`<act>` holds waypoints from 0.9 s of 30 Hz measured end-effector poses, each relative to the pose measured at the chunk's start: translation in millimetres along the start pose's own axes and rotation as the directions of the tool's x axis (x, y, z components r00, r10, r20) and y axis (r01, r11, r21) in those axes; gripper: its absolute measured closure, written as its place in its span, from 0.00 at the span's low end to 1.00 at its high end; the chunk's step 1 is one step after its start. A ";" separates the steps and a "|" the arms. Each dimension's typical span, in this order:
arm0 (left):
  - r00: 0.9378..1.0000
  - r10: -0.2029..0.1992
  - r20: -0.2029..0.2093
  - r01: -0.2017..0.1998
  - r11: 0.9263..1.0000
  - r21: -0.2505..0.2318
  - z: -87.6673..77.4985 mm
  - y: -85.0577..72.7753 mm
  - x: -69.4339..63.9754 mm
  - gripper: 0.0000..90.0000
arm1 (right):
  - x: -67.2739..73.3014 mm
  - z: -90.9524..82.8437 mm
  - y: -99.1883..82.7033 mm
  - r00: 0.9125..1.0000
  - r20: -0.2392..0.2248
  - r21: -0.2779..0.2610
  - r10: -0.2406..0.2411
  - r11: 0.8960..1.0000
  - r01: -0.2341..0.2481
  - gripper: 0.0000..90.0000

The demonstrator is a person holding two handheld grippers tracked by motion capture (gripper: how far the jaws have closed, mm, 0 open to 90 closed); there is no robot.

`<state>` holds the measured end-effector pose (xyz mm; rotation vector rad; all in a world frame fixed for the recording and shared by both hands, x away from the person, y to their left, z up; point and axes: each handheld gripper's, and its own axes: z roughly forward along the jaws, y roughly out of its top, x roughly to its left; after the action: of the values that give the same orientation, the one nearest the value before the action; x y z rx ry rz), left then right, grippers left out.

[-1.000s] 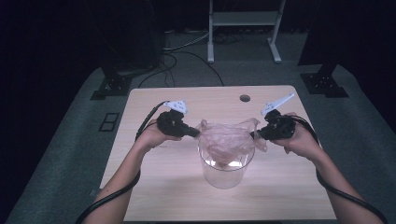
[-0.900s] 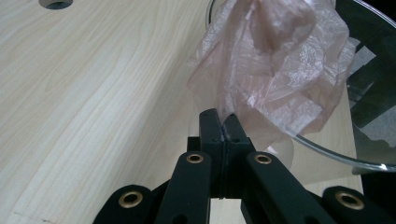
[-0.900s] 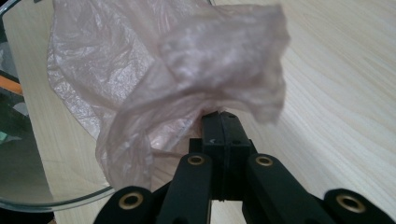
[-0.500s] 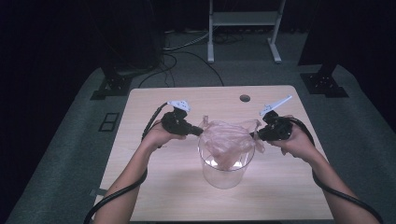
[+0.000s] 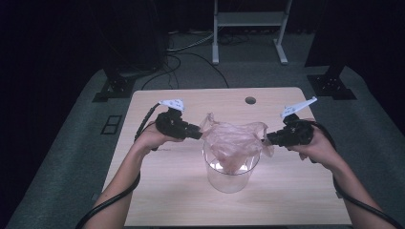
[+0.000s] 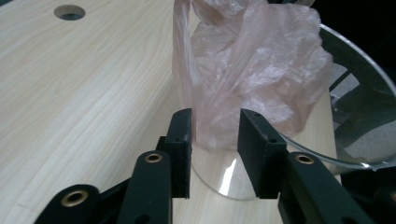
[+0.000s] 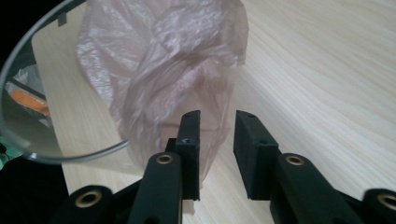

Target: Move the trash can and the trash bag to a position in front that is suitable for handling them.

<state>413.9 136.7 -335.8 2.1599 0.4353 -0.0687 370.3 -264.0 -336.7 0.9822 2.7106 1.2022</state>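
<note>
With both tools' jaws just opened off the pink plastic bag (image 5: 234, 143), my left tool (image 5: 197, 135) and right tool (image 5: 268, 139) holding nothing, the bag sits draped over the clear container (image 5: 230, 174) mid-surface, apparently lined and released.

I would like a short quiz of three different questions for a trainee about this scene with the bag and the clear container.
1. True or false: the pink plastic bag lies flat on the table.
2. What stands under the bag? A) clear container B) metal pot C) cardboard box
3. Do the pads of the left gripper press on the bag?

Key:
1. False; it hangs in the clear container.
2. A.
3. No; the jaws have just opened, film between them.
</note>
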 end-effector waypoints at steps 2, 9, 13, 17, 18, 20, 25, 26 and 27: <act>1.000 0.007 -0.004 -0.007 1.000 0.000 -7.2 2.2 -4.2 0.67 | 2.3 -8.6 -1.9 1.000 0.012 -0.009 -0.008 1.000 0.008 0.78; 0.999 0.040 -0.003 -0.040 0.999 0.008 -19.4 11.5 -18.9 0.64 | 11.4 -32.3 -5.4 0.999 0.019 -0.030 -0.038 0.999 0.039 0.76; 0.998 0.057 0.000 -0.057 0.998 0.014 -20.4 17.4 -23.8 0.63 | 19.3 -41.2 -5.2 0.998 0.012 -0.023 -0.063 0.998 0.063 0.74; 0.998 0.065 0.011 -0.065 0.998 0.026 -17.7 21.5 -28.0 0.62 | 27.3 -48.6 -3.9 0.997 -0.003 -0.019 -0.083 0.996 0.083 0.72; 0.997 0.072 0.012 -0.072 0.997 0.029 -17.1 22.5 -28.4 0.62 | 29.3 -49.8 -3.4 0.996 -0.008 -0.018 -0.094 0.995 0.094 0.71; 0.997 0.077 0.014 -0.077 0.997 0.028 -15.0 24.4 -29.7 0.61 | 33.0 -50.8 -1.9 0.994 -0.018 -0.014 -0.111 0.994 0.111 0.69; 0.996 0.091 0.023 -0.092 0.995 0.035 -6.8 30.5 -33.1 0.57 | 39.0 -46.6 5.7 0.988 -0.032 -0.008 -0.149 0.989 0.149 0.66; 0.995 0.095 0.021 -0.096 0.995 0.037 -4.8 31.8 -33.2 0.56 | 39.4 -44.7 7.7 0.987 -0.032 -0.008 -0.154 0.988 0.154 0.66; 0.994 0.103 0.023 -0.104 0.994 0.042 -3.0 33.1 -33.0 0.55 | 39.3 -42.3 9.9 0.987 -0.032 -0.006 -0.160 0.987 0.160 0.65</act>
<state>393.7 112.2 -301.4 2.2183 0.3117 -0.0425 333.1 -265.3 -291.3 0.7337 2.7484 1.2029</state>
